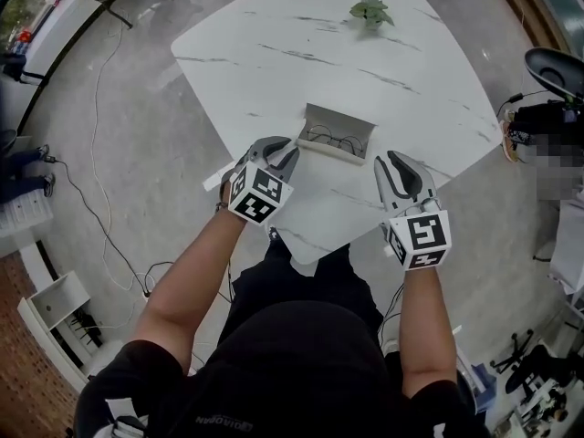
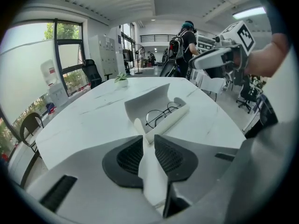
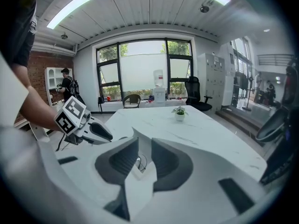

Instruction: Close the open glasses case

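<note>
The open glasses case (image 1: 349,124) lies near the front of the white marble table (image 1: 301,53), its grey lid raised behind the thin-rimmed glasses (image 1: 330,140) inside. My left gripper (image 1: 285,151) is at the case's left end, jaws drawn together. My right gripper (image 1: 391,160) sits just off the right end, jaws also together, apart from the case. In the left gripper view the case (image 2: 150,101) and glasses (image 2: 161,115) lie straight ahead of the left gripper (image 2: 148,136). In the right gripper view a bit of the glasses (image 3: 139,162) shows between the right gripper (image 3: 144,146) pads.
A small potted plant (image 1: 370,10) stands at the table's far side. The table's front corner is just below my grippers. Cables run over the grey floor at left. Office chairs (image 1: 552,67) and clutter stand at right. People stand in the room's background.
</note>
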The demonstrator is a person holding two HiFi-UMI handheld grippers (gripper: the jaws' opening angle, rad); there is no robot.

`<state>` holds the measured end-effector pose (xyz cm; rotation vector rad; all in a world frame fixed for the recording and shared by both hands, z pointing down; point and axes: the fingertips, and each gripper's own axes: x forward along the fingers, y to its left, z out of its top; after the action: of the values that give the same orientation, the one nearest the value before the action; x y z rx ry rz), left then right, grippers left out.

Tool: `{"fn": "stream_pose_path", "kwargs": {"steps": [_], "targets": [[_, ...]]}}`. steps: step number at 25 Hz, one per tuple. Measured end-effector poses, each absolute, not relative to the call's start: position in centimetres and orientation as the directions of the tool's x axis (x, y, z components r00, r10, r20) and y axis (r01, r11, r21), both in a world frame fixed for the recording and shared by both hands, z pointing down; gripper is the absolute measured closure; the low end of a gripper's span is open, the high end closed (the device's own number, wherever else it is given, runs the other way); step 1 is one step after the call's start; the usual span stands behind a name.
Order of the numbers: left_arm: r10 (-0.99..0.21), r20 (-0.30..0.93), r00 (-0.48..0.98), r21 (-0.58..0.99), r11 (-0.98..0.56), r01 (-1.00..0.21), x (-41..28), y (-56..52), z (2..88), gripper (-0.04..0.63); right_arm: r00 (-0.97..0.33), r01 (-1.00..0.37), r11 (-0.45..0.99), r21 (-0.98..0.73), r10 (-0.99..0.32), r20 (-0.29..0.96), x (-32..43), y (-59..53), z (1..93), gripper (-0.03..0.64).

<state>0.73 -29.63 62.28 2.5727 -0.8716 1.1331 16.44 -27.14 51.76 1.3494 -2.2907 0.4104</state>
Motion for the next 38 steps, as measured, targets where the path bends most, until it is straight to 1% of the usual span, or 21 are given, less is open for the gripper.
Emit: {"fn": "stream_pose_path", "kwargs": {"steps": [7, 15, 25, 38], "targets": [[-0.424, 0.738, 0.525, -0.081, -0.827, -0.556, 1.2, -30.3, 63.4, 0.506, -0.43, -0.873, 0.486, -0.036, -0.734, 0.526, 16.2, -27.5, 52.5, 0.529], [-0.413, 0.725, 0.551, -0.07, -0.84, -0.537, 1.5, -30.4, 63.8, 0.508, -0.435, -0.87, 0.491, -0.041, -0.726, 0.532, 16.2, -28.1, 53.2, 0.529], [-0.36, 0.735, 0.575, -0.099, -0.895, -0.434, 1.9, -30.1, 64.0, 0.5, -0.435, -0.872, 0.487, -0.05, -0.724, 0.535, 16.4, -28.1, 53.8, 0.529], [-0.338, 0.728, 0.596, -0.079, -0.905, -0.418, 1.8, -30.1, 64.3, 0.515, -0.428, -0.878, 0.475, -0.058, -0.725, 0.54, 16.9, -28.2, 54.2, 0.529]]}}
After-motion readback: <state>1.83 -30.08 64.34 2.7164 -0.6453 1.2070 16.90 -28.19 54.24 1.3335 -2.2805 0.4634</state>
